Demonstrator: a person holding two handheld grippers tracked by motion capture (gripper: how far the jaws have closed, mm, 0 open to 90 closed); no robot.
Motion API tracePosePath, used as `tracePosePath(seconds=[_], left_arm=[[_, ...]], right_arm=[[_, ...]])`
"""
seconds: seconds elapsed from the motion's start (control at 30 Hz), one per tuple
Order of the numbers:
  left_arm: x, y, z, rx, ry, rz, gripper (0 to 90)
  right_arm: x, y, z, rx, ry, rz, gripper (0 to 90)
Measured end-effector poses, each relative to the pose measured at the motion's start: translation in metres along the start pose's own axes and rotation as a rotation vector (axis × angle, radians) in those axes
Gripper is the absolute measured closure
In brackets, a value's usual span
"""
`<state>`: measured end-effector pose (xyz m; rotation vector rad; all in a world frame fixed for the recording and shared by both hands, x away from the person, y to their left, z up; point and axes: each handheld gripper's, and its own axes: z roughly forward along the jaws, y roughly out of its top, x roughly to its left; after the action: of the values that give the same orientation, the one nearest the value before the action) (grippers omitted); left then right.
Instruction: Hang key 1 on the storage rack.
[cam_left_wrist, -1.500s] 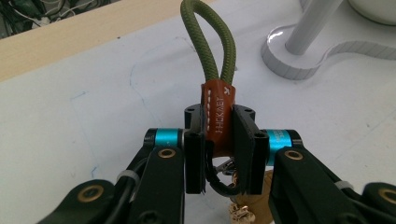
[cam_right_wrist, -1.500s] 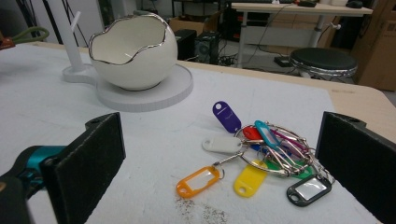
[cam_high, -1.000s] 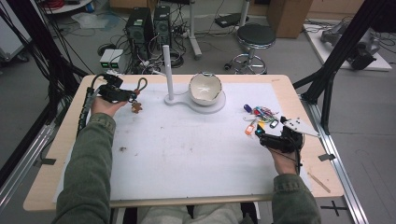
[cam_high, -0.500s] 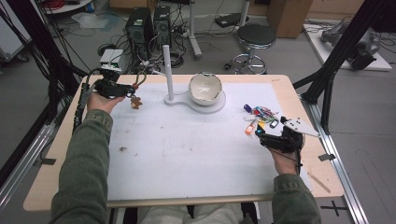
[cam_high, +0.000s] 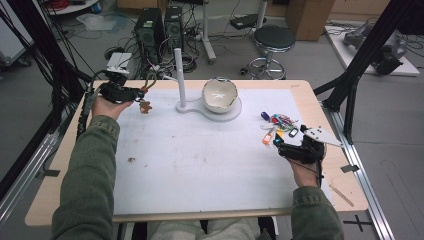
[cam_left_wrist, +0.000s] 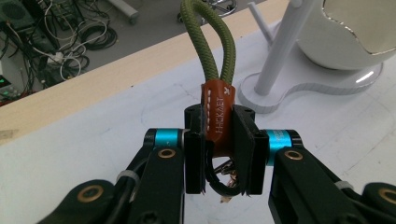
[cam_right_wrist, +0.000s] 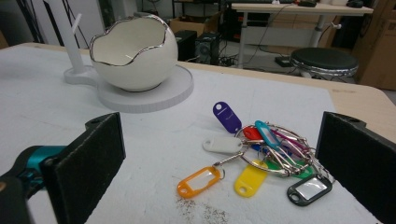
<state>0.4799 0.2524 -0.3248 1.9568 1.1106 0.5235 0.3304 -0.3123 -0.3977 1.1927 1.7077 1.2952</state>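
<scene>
White eggshell bowl (cam_high: 219, 94) sits on its stand, interior bare where visible; left gripper (cam_left_wrist: 219, 140) clamps the keychain's leather tab (cam_left_wrist: 217, 114). Right gripper (cam_right_wrist: 219, 154) gapes wide before the key tags (cam_right_wrist: 261, 154).

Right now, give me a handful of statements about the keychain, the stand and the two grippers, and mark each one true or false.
1. The left gripper is shut on the keychain at its brown leather tab. True.
2. The keychain's green cord loop hangs on the white stand. False: it is held clear of the stand, to the left of it in the high view.
3. The right gripper is open. True.
4. The bunch of key tags lies in the egg-shaped bowl. False: it lies on the table mat.
</scene>
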Motion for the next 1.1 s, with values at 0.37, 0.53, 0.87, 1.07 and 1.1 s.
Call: tracePosePath(seconds=[0.37,0.53,0.87,1.07,1.1], left_arm=[[-0.007,0.003,0.001,0.006,0.002,0.028,75.1],[-0.015,0.015,0.000,0.009,0.001,0.066,75.1],[-0.023,0.023,0.003,0.033,0.018,0.100,75.1],[-0.027,0.024,0.006,0.030,0.006,0.108,75.1],[-0.028,0.024,0.006,0.031,0.005,0.110,75.1]], right_arm=[[0.000,0.000,0.001,-0.003,-0.001,-0.005,0.4],[0.000,0.000,0.000,-0.001,0.000,0.000,0.4],[-0.001,0.000,0.000,-0.001,0.003,-0.002,0.4],[-0.001,0.000,0.000,-0.004,0.001,-0.002,0.4],[-0.001,0.000,0.000,-0.002,0.003,0.001,0.4]])
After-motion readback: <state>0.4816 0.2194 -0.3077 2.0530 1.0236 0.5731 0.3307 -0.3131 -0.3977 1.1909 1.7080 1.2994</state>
